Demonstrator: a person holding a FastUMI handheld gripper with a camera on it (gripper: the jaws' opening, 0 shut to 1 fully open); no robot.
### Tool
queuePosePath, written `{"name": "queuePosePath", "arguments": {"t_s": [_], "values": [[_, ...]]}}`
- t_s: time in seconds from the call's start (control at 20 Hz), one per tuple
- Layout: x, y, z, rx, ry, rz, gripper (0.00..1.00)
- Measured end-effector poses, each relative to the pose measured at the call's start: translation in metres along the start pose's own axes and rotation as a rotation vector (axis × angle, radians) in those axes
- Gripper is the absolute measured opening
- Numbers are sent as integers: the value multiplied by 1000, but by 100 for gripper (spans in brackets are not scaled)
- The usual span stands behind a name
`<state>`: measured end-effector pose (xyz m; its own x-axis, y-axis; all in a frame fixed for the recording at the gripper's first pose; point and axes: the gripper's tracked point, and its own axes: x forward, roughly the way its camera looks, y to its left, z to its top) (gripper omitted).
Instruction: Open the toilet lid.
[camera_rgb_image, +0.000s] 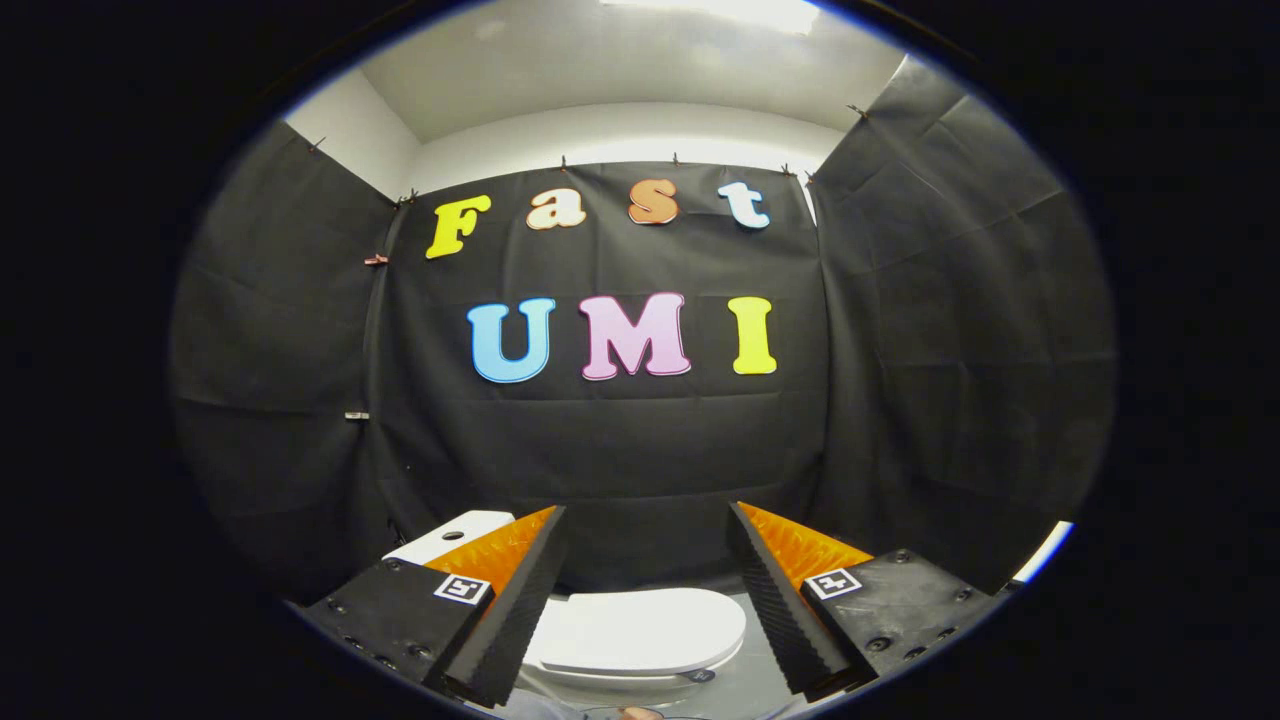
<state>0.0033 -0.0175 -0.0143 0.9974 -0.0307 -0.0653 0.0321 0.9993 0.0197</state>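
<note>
Two spread fingers (648, 600) above the white, apparently closed toilet lid (640, 630), nothing pinched.

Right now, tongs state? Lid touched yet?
Tongs: open, holding nothing, fingers spread wide above the toilet lid, which lies closed between them, untouched.

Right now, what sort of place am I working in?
Likely a mock bathroom inside a cloth-walled booth: a white toilet with its lid down sits below the open gripper, black cloth hanging behind.
</note>
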Motion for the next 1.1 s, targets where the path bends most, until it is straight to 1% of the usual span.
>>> {"name": "queuePosePath", "arguments": {"t_s": [0.25,0.45,0.65,0.9,1.1], "values": [[16,-35,-34,67,59,-47,98],[34,-71,-78,191,140,-82,98],[57,-106,-147,311,267,-130,99],[82,-145,-246,480,417,-196,99],[94,-158,-328,580,550,-221,99]]}}
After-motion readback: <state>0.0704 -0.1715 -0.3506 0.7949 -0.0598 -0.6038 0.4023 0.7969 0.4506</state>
